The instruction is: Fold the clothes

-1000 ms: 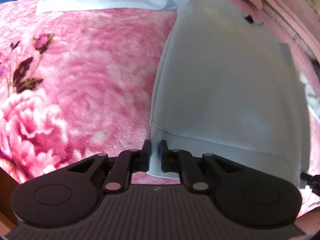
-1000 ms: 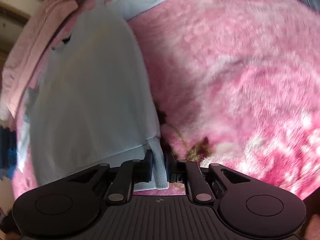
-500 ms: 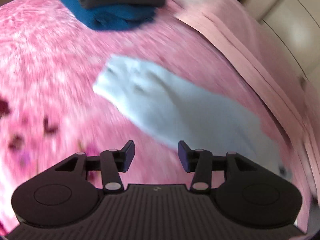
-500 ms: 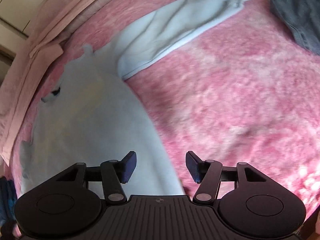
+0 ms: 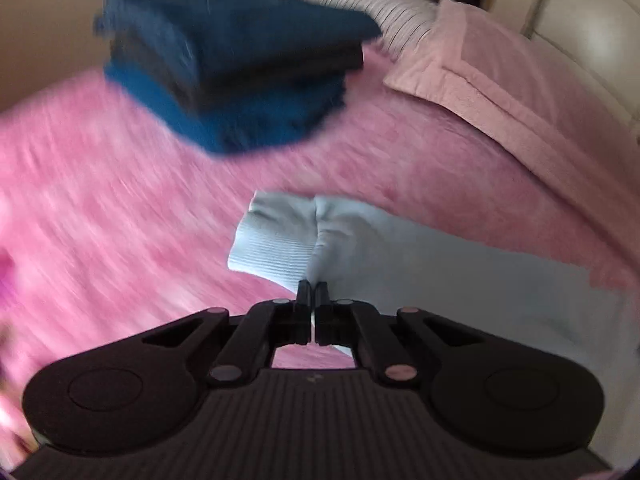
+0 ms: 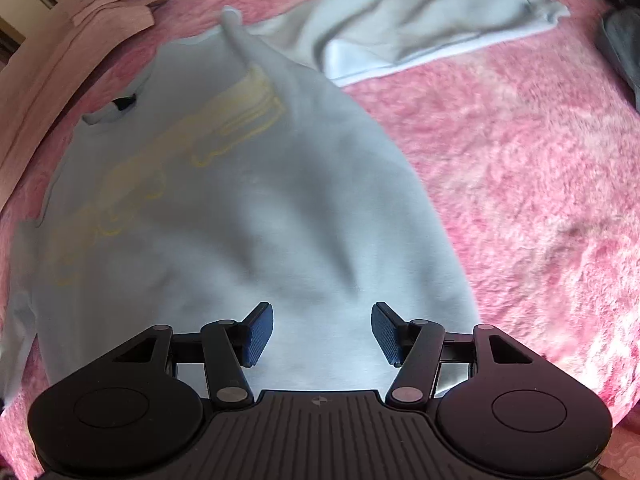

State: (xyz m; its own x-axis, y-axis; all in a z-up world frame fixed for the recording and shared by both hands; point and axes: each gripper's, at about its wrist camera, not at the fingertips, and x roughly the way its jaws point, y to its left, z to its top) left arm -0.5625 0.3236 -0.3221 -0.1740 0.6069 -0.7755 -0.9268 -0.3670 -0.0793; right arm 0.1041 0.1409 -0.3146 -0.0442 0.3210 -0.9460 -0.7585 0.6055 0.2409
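Left wrist view: half a second ago the left gripper (image 5: 311,294) hung open over the left sleeve (image 5: 360,248); now its fingers are pressed together at the edge of that sleeve, just behind the ribbed cuff (image 5: 272,248), apparently pinching cloth. That suggests the sleeve is about to be carried in over the body. A blue stack (image 5: 240,64) of folded clothes sits beyond on the pink blanket (image 5: 100,208). Right wrist view: a second ago the right gripper (image 6: 322,330) clamped the hem; now it hovers with fingers wide apart, holding nothing, over the pale sweatshirt (image 6: 224,208). The sweatshirt lies flat, print up, its right sleeve (image 6: 420,36) stretched out sideways.
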